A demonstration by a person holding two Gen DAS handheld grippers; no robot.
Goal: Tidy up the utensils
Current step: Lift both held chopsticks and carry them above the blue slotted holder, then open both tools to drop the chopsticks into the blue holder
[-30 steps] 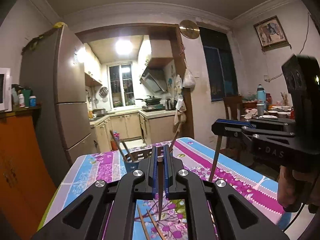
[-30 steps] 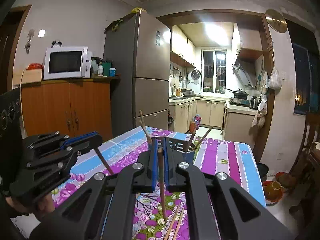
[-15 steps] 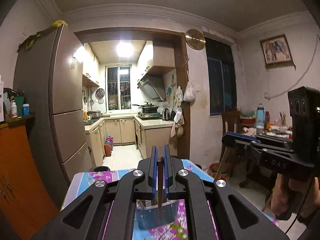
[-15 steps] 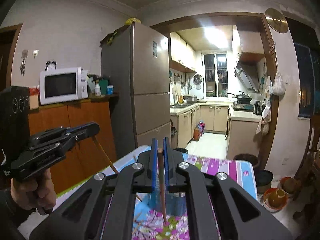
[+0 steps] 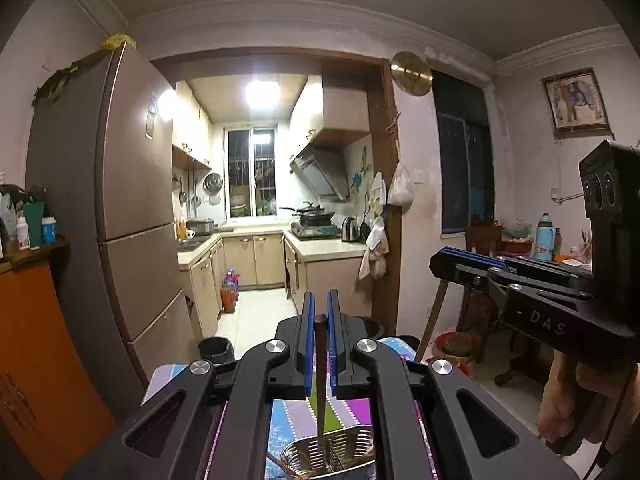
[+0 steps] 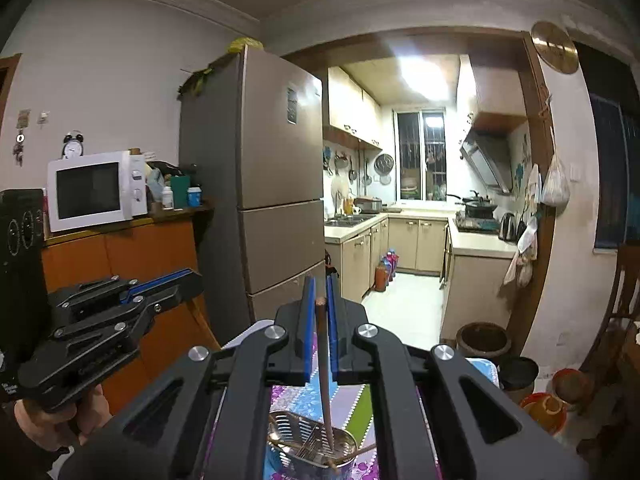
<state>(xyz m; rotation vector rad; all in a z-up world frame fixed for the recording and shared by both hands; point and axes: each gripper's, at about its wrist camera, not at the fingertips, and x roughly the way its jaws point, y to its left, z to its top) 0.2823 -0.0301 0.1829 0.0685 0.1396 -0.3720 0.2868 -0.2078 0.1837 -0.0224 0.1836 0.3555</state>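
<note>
Left gripper pinching dark brown wooden chopstick, tip down in perforated steel utensil holder on floral tablecloth; right gripper clamped on second brown chopstick, tip inside same holder

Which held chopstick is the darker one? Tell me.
The chopstick in the left tool: nearly black, while the stick in the right tool is light brown.
</note>
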